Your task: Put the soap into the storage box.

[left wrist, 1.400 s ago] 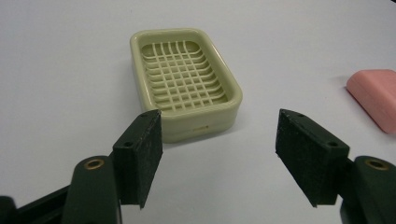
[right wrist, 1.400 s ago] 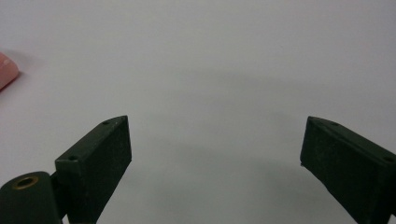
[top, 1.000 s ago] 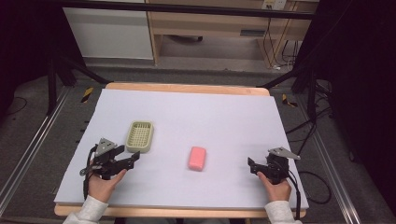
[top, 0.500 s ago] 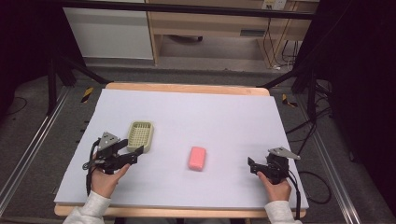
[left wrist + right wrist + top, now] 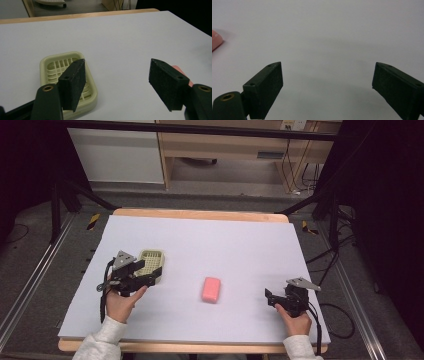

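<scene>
High view first: the left gripper (image 5: 150, 279) is being held low over the white table (image 5: 240, 240) by the person's left hand (image 5: 120, 302), and its jaws are being kept spread apart with nothing between them. The pale green slotted soap dish (image 5: 151, 262) is being partly overlapped by the gripper's front end, so it is sitting right at the jaw tips, slightly to the far side of them. The pink soap bar (image 5: 211, 289) is lying to the right of that gripper, near but clearly apart from it. Over on the other side, the right gripper (image 5: 270, 298) is being held by the right hand (image 5: 295, 320) with its jaws pointed toward the soap bar, which is sitting a fair way off its tips. From up here it can't really be told how wide those jaws are.

Left gripper view: the two black jaws are being held wide, gripping nothing. The soap dish (image 5: 56, 66) is being seen behind and under the left-hand jaw, resting flat on the table (image 5: 117, 37). A sliver of the soap bar (image 5: 180, 71) is being glimpsed just past the right-hand jaw.

Right gripper view: both jaws are being kept far apart here too, released, with bare table (image 5: 324, 37) between them. The soap bar's corner (image 5: 215, 40) is being caught at the left edge, well ahead of the left-hand jaw.
</scene>
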Tool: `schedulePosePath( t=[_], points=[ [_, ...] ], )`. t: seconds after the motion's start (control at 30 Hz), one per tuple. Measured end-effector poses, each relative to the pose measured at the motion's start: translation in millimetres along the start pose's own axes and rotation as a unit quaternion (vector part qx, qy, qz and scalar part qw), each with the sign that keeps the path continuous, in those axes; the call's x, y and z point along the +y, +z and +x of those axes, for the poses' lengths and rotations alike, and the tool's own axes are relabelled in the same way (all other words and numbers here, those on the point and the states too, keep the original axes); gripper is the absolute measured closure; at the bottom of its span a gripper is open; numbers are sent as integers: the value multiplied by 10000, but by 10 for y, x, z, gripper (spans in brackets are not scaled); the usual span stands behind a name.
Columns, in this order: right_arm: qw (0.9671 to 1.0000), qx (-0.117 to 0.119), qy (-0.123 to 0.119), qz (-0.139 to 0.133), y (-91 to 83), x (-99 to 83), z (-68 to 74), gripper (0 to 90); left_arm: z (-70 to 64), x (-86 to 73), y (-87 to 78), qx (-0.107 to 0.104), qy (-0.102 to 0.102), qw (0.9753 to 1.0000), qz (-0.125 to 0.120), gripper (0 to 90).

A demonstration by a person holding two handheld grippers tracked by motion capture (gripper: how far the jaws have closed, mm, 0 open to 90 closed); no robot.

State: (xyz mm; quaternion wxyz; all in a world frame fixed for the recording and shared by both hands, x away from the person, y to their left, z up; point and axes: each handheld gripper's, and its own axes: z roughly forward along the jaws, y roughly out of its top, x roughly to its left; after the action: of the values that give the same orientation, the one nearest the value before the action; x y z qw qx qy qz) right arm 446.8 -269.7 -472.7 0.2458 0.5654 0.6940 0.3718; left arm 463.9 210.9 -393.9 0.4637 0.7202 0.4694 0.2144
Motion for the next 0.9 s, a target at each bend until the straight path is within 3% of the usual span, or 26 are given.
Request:
schedulePosePath(
  t=[0.5,0.9],
  points=[
    [9999,60,-40,-138,-21,25,-3,72,-189,89,144,-72,167,9998,94,292],
    [9999,65,-75,-120,-17,35,-6,72,-419,132,321,-205,298,9991,215,289]
  ],
)
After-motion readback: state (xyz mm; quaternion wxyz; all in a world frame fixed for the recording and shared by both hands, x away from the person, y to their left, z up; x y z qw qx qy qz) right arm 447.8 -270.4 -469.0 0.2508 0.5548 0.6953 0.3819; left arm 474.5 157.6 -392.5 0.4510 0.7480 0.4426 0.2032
